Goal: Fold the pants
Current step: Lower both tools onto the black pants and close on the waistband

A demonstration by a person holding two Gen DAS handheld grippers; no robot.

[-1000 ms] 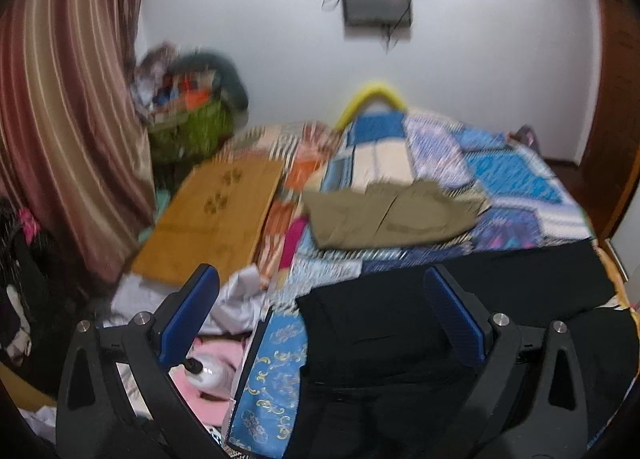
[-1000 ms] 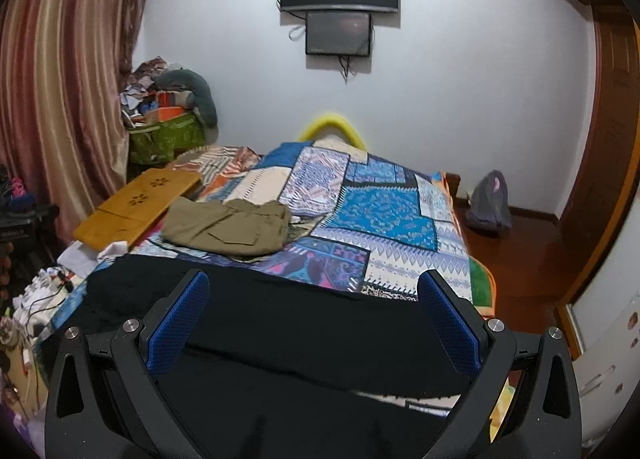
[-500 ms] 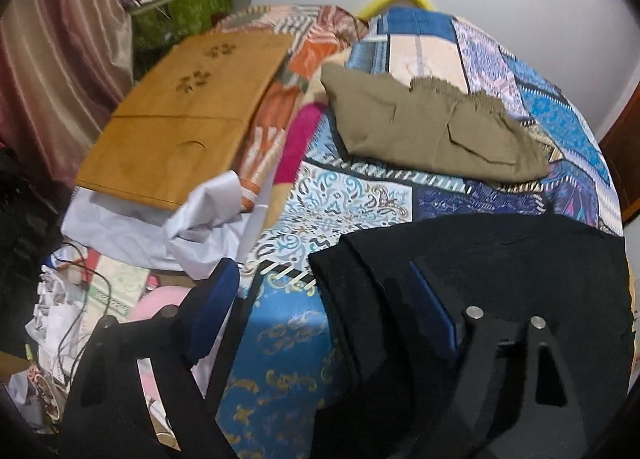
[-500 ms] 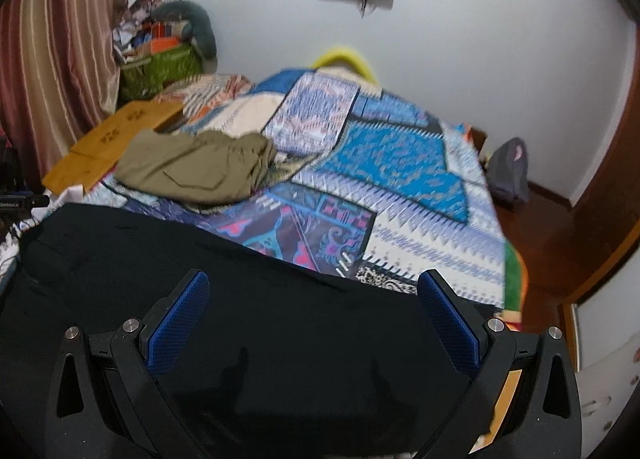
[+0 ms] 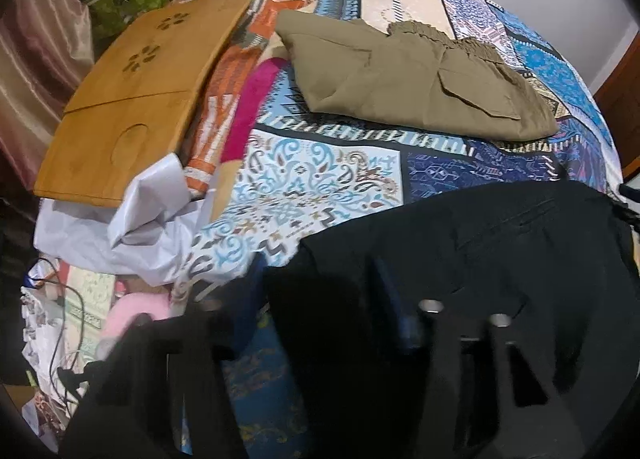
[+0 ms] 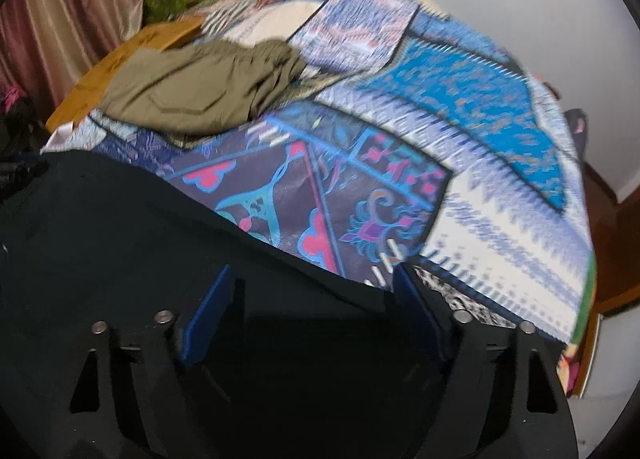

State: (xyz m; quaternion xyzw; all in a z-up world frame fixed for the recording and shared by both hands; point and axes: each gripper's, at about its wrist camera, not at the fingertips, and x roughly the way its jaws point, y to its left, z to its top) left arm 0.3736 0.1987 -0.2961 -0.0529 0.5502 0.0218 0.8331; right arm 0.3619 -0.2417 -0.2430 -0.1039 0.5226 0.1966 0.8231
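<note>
- Pants: plain black.
- Folded trousers: olive khaki.
- Bedspread: patchwork of blue, white, navy and pink prints.
- Board: honey-brown wood.
- Curtain: pink-brown stripes.
- Gripper pads: blue.

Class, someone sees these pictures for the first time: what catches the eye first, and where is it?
The bright patchwork bedspread fills the scene. Black pants lie spread across its near edge, under both grippers. Farther back rest folded olive-green cargo pants, with a wooden lap tray at the bed's left.

Folded pants behind spread pants
</note>
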